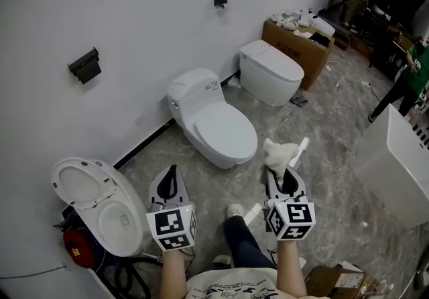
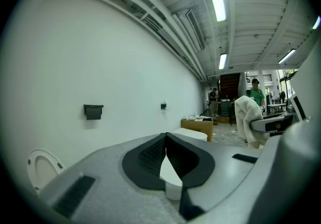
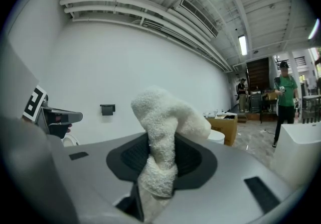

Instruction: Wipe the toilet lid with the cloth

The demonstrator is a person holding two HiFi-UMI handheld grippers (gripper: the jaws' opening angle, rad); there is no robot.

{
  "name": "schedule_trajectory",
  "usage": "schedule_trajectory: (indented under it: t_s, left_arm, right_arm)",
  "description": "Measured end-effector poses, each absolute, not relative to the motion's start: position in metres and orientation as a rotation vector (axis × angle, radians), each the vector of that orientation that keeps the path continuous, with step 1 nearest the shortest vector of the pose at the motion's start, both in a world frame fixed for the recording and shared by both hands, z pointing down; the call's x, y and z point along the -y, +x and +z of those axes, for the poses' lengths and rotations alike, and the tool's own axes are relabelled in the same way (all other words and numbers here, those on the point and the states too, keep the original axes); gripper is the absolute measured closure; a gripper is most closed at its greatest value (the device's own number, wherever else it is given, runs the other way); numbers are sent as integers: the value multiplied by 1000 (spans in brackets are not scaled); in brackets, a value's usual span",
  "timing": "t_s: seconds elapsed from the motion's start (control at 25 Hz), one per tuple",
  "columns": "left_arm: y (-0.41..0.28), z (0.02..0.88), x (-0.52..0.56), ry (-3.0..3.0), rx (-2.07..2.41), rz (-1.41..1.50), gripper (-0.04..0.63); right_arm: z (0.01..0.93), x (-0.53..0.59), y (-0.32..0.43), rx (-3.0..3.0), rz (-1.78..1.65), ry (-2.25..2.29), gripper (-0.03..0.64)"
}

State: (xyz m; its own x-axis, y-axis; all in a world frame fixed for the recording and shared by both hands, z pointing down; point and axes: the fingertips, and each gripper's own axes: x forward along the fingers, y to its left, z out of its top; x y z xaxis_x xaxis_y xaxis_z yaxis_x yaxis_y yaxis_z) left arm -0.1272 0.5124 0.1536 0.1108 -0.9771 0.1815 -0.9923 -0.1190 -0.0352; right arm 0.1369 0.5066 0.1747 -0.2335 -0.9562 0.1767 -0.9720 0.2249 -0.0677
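A white toilet with its lid (image 1: 221, 129) down stands against the wall, in the middle of the head view. My right gripper (image 1: 280, 171) hovers above the floor to the right of that toilet's front and is shut on a white fluffy cloth (image 1: 277, 154). In the right gripper view the cloth (image 3: 163, 117) bulges up out of the gripper (image 3: 160, 152). My left gripper (image 1: 172, 171) is held in front of the toilet's left side. Its pads meet at the tip with nothing between them (image 2: 166, 137). The cloth (image 2: 247, 115) also shows at the right of the left gripper view.
A toilet with its lid up (image 1: 100, 200) stands at the near left with a red object (image 1: 79, 247) beside it. A third toilet (image 1: 271, 71) and a cardboard box (image 1: 298, 43) are further right. A white basin (image 1: 395, 160) is at the right, with a person in green (image 1: 410, 80) beyond it.
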Motion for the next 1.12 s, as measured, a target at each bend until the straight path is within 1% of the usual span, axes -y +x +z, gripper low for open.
schedule_trajectory:
  t_s: [0.76,1.12]
  left_arm:
    - [-109,139,-270,2120,2187,254,586]
    - [-128,168,-206,2011,2206,292,586]
  right_arm:
    - [164,-220,158,2503,245,1730,495]
    - [194,-141,144,2484,285,1644,495]
